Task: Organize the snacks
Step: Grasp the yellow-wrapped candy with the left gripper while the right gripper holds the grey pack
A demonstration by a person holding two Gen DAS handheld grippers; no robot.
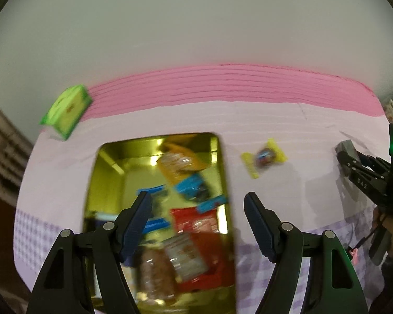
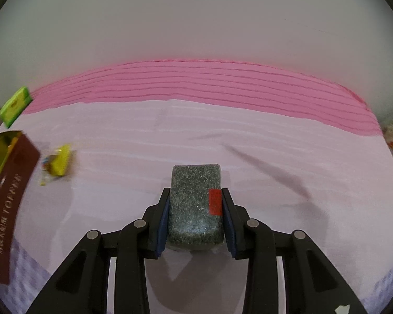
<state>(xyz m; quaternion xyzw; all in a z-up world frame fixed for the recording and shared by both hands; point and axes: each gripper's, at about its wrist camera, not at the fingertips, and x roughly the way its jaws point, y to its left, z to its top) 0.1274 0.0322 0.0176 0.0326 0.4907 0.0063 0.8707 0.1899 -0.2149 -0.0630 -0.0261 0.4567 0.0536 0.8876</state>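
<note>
Tabletop [image 2: 249,136]: pink cloth; keep the carry low across it.
Tin [image 1: 110,162]: open, half full; aim for its bare gold corner.
Right claw [image 2: 195,204]: clamped on grey speckled snack bar [image 2: 194,204]; hold firm.
Left claw [image 1: 196,209]: spread wide, empty, above tin; clear it aside.
Yellow candy [image 1: 264,157]: beside tin, next.

Snack packets [image 1: 188,225] in tin [image 1: 154,141], wrapped candy [image 1: 264,157] right of it, box [image 1: 66,111] behind left.

I am seeing a glossy gold metal tin [image 1: 102,183], a matt pink cloth [image 2: 222,136], and a speckled grey, grainy-looking block [image 2: 195,204].
</note>
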